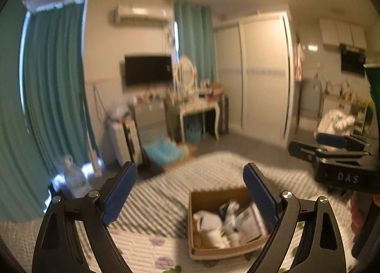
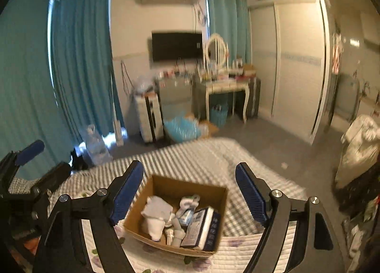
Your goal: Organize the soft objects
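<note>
A brown cardboard box (image 2: 177, 213) sits on the bed (image 2: 201, 154). Inside it are white soft things (image 2: 155, 213), a small toy (image 2: 187, 204) and a flat blue and white pack (image 2: 201, 228) at 4 o'clock in the box.

The right gripper (image 2: 190, 192) hangs over the box, tipped down, jaws wide apart and holding nothing. The left gripper (image 1: 190, 193) hangs over the bed too, with the box (image 1: 225, 223) at its 5 o'clock. Its jaws are wide apart and empty as well.

The bed has a striped cover. Past it, at 12 o'clock, stand a table with a round mirror (image 2: 216, 51), a black TV (image 2: 177, 46) and teal curtains (image 2: 80, 59). A white wardrobe (image 2: 296, 59) is at 2 o'clock.
</note>
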A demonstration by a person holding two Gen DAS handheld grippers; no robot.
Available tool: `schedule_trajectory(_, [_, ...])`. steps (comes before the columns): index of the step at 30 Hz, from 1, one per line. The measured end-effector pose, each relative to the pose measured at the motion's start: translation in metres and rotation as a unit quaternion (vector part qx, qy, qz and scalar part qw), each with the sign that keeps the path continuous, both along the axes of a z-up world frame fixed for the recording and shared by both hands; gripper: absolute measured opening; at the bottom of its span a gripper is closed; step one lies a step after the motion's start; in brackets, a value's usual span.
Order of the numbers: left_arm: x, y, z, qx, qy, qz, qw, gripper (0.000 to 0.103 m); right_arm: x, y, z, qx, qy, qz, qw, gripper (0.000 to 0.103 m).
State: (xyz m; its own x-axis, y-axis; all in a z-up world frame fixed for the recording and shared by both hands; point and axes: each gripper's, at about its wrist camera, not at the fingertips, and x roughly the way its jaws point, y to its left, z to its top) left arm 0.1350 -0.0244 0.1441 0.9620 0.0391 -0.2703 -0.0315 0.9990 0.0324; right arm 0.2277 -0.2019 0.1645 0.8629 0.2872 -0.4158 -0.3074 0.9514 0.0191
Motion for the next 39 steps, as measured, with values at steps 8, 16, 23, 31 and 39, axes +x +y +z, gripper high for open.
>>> schedule_trajectory(8, [-0.103,-0.012,0.057,0.003,-0.094,-0.013,0.9955,0.092,-0.122,-0.017,0.054,-0.013,-0.114,-0.003,0.993,0.101])
schedule_trajectory(16, [-0.147,-0.015,0.014,0.035,-0.119,0.021,0.9920,0.092,-0.192,-0.032,0.003,0.046,-0.130,0.011,0.990,0.103])
schedule_trajectory(23, [-0.136,-0.004,-0.058,0.023,-0.081,0.023,0.9961,0.092,-0.186,-0.024,-0.082,0.045,-0.120,-0.007,0.992,0.103])
schedule_trajectory(31, [-0.101,0.011,-0.142,0.001,-0.017,0.029,0.9994,0.092,-0.147,-0.008,-0.170,0.032,-0.074,-0.019,0.997,0.103])
schedule_trajectory(39, [-0.102,0.011,-0.164,0.011,0.002,0.021,0.9997,0.092,-0.143,-0.003,-0.197,0.030,-0.065,-0.033,0.997,0.103])
